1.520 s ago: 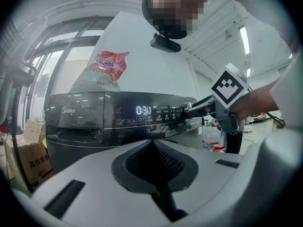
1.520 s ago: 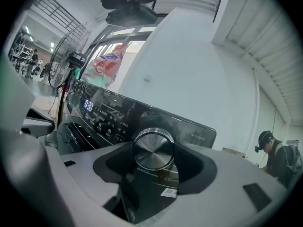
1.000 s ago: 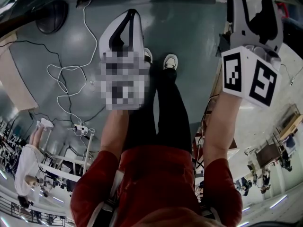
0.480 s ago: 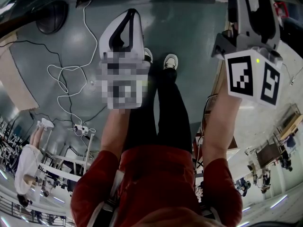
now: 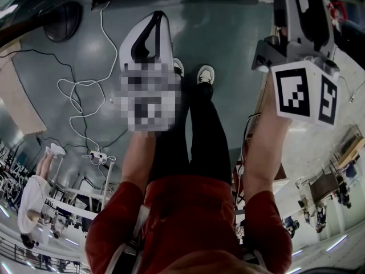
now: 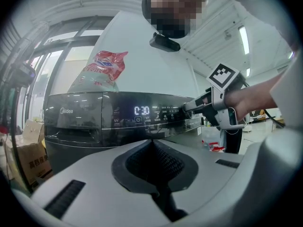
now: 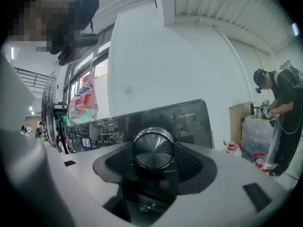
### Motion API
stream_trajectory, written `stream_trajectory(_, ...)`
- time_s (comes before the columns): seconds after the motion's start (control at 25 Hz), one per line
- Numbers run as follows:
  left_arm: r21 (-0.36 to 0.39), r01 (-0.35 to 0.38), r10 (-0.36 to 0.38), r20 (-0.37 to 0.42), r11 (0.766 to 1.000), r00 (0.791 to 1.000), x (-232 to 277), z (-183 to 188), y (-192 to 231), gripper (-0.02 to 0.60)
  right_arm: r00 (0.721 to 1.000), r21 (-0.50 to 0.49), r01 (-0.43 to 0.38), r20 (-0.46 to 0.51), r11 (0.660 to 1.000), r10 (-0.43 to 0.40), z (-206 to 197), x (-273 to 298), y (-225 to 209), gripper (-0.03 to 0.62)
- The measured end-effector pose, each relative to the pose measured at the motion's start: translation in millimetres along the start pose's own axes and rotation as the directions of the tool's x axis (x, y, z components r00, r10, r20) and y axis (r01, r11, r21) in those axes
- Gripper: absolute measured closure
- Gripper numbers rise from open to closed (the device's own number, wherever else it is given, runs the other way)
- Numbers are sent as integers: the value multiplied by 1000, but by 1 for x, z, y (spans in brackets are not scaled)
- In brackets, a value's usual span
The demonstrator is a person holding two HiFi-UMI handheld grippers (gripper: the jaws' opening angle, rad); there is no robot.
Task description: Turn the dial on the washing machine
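- The right tongs [image 6: 187, 108] reach the dark control panel of the washing machine [image 6: 75, 122] toward its right end. Their jaws stand wide and are clamped on the round metal dial [image 7: 153, 148], one pad on each side.
- The dial sticks out of the panel's front, to the right of the lit display [image 6: 141, 110].
- The left tongs [image 6: 152, 144] are held about level, nearer than the machine and apart from it. Their jaws are together with nothing between them.
- A red-and-white bag [image 6: 102, 70] sits on top of the machine, at its left.
- A white cable [image 5: 74, 90] loops over the grey floor.
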State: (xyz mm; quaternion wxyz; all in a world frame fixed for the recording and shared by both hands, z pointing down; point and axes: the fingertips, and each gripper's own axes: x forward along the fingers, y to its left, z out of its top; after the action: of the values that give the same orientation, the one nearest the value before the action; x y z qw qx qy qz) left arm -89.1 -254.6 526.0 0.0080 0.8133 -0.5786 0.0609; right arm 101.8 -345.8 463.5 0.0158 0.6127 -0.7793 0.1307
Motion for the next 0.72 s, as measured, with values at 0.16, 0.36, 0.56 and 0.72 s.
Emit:
stream_trajectory(0.16,1,-2,2,4,1000,1000,-1,0,1,572,1000,65,-19,2,998,19,0,0,2,318)
stream_trajectory(0.36,6,-3,3,4,1000,1000,-2,0,3,572,999,193,-52,10,980,51,0,2,3,318)
stream_trajectory(0.56,7,-1,1,1,1000,1000,-2,0,2,572,997,455,-79,28,887,74,-3,1,-6,318)
stream_trajectory(0.72,8,-1,1,2,1000,1000,-3,0,1,572,997,500,-77,34,863,69,-4,-1,-9,318)
